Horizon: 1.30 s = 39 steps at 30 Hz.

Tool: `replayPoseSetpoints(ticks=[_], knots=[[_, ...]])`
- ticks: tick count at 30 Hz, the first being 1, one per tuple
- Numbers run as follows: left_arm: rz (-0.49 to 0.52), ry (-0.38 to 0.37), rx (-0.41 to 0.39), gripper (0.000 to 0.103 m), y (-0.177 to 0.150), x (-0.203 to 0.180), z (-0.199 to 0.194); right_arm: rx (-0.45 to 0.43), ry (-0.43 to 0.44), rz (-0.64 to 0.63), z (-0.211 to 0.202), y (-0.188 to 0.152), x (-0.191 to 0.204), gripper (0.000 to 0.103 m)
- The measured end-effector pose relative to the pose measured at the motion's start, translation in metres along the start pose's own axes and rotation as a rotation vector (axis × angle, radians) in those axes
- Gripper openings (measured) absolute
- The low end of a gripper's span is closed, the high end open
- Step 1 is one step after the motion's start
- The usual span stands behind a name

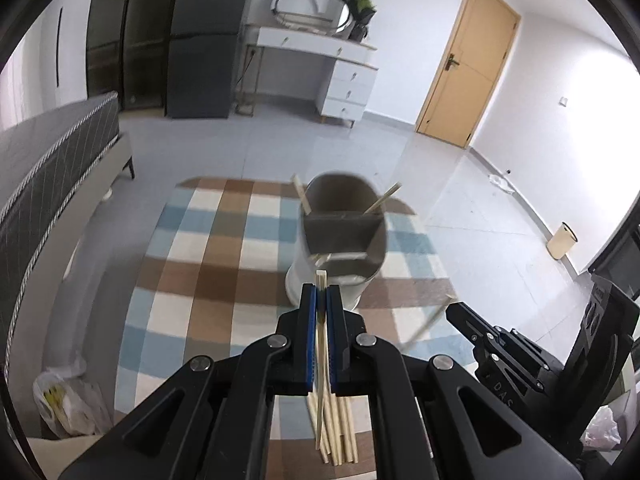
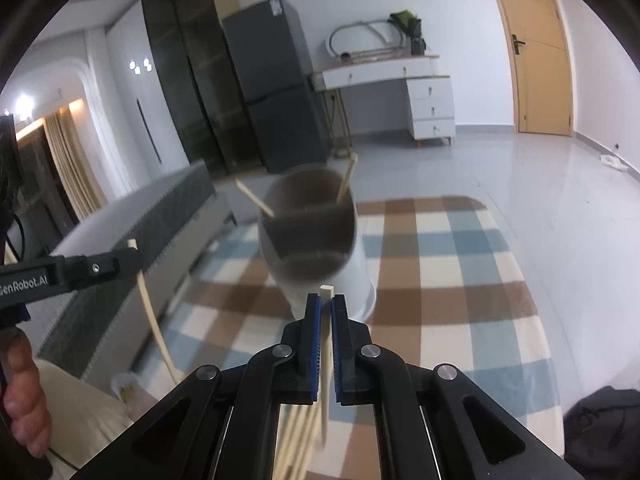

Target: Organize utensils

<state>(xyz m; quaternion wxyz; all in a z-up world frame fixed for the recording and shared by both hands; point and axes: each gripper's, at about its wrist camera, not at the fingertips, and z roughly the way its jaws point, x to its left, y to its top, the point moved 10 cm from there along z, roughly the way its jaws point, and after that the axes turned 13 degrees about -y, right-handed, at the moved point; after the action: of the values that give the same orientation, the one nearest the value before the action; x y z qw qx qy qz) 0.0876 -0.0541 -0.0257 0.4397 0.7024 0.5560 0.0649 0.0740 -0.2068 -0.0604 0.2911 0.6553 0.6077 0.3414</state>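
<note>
A white utensil holder (image 1: 340, 240) with a grey divided inside stands on a glass table, with two wooden chopsticks (image 1: 382, 200) leaning in its far compartment. My left gripper (image 1: 321, 292) is shut on a chopstick (image 1: 321, 360), just in front of the holder. Several more chopsticks (image 1: 338, 432) lie below it. My right gripper (image 2: 327, 302) is shut on another chopstick (image 2: 325, 360), close before the holder (image 2: 312, 236). The left gripper (image 2: 134, 258) shows at the left of the right wrist view with its chopstick (image 2: 154, 320) hanging down. The right gripper's fingers (image 1: 472, 324) show at lower right of the left wrist view.
A checked rug (image 1: 224, 264) lies under the glass table. A grey sofa (image 1: 52, 184) is on the left. A fridge (image 2: 276, 100), a white desk (image 1: 320, 64) and a wooden door (image 1: 468, 64) stand at the far wall. A plastic bag (image 1: 64, 404) lies at lower left.
</note>
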Motion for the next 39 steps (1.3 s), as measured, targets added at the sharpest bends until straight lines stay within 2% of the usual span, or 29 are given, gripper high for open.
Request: replayPoseSetpoints(ticks=[3, 6, 10, 14, 16, 17, 18, 19, 24, 31, 34, 37, 38, 39], knots=[[0.027, -0.012, -0.029, 0.001, 0.02, -0.011, -0.006, -0.047, 0.032, 0.016, -0.011, 0.019, 0.001, 0.0], [0.048, -0.01, -0.049, 0.001, 0.033, -0.014, -0.009, -0.041, 0.042, -0.003, -0.005, 0.023, 0.003, 0.0], [0.05, -0.015, -0.051, 0.001, 0.036, -0.008, -0.007, 0.001, 0.067, 0.031, 0.004, 0.024, -0.007, 0.0], [0.039, -0.02, -0.021, 0.001, 0.024, 0.002, 0.008, 0.121, 0.042, 0.046, 0.032, 0.014, -0.023, 0.004], [0.028, -0.019, -0.005, 0.001, 0.017, 0.007, 0.015, 0.2, 0.007, 0.075, 0.054, 0.003, -0.037, 0.017], [0.013, -0.023, 0.009, 0.001, 0.011, 0.012, 0.022, 0.247, -0.014, 0.093, 0.066, -0.004, -0.044, 0.039], [0.006, -0.025, 0.016, 0.001, 0.009, 0.012, 0.023, 0.295, -0.03, 0.119, 0.08, -0.011, -0.051, 0.043], [-0.003, -0.023, 0.028, 0.001, 0.004, 0.017, 0.029, 0.325, -0.026, 0.148, 0.092, -0.016, -0.057, 0.043], [-0.04, -0.014, 0.059, 0.001, -0.008, 0.039, 0.043, 0.445, -0.119, 0.171, 0.151, -0.035, -0.078, 0.043], [-0.101, -0.01, 0.08, 0.001, -0.015, 0.066, 0.058, 0.453, -0.231, 0.107, 0.203, -0.034, -0.086, 0.043], [-0.102, -0.006, 0.077, 0.001, -0.014, 0.071, 0.059, 0.483, -0.301, 0.077, 0.218, -0.044, -0.09, 0.036], [-0.11, -0.014, 0.076, 0.001, -0.014, 0.071, 0.058, 0.446, -0.345, 0.028, 0.22, -0.044, -0.085, 0.027], [-0.109, -0.012, 0.076, 0.001, -0.014, 0.071, 0.058, 0.446, -0.351, 0.002, 0.221, -0.045, -0.081, 0.022], [-0.104, -0.011, 0.078, 0.001, -0.014, 0.07, 0.059, 0.441, -0.357, -0.032, 0.221, -0.045, -0.078, 0.01]])
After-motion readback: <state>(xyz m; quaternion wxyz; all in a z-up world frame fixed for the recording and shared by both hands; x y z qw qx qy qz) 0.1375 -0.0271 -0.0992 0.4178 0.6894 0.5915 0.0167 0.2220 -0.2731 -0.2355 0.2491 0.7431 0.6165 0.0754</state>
